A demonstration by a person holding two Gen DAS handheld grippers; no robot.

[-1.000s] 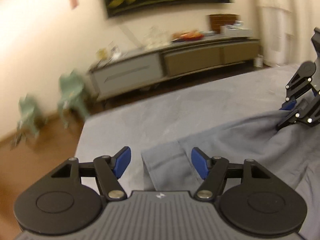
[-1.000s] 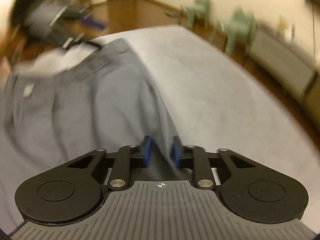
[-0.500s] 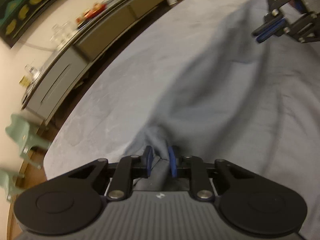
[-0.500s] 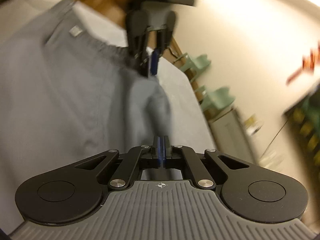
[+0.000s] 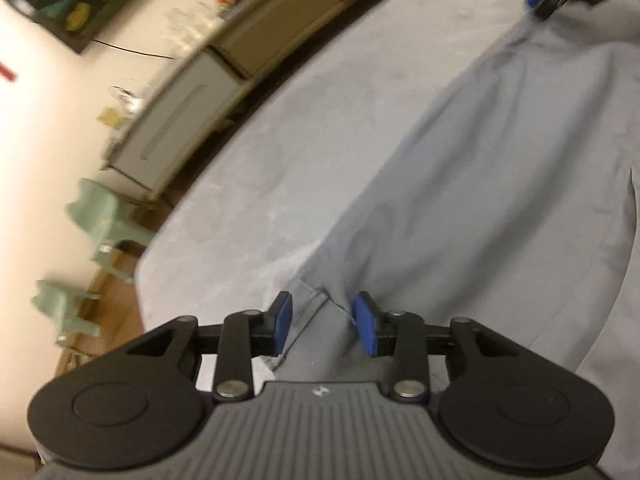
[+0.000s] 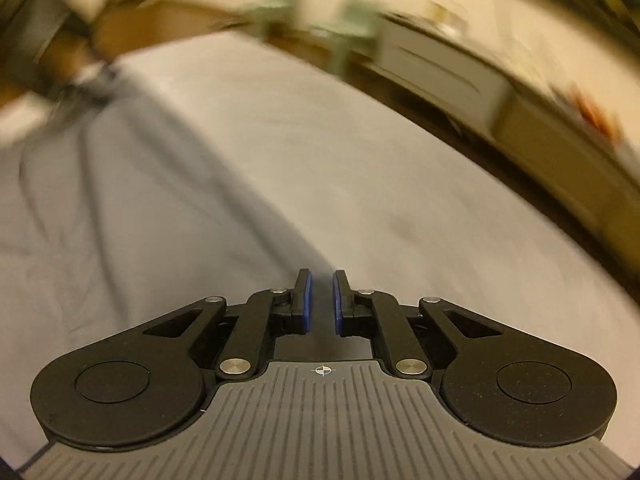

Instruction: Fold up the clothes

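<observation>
Hem of grey trousers [image 5: 460, 168] between parted left fingers [image 5: 283, 322]; right fingers [image 6: 306, 298] narrow, empty.

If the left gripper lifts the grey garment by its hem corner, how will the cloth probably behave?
The grey garment looks thin and creased, so it would probably hang limp. It lies long across the bed cover, so most of it would likely drag behind. The left gripper stands open around the hem corner; one corner pinch may slip.
</observation>
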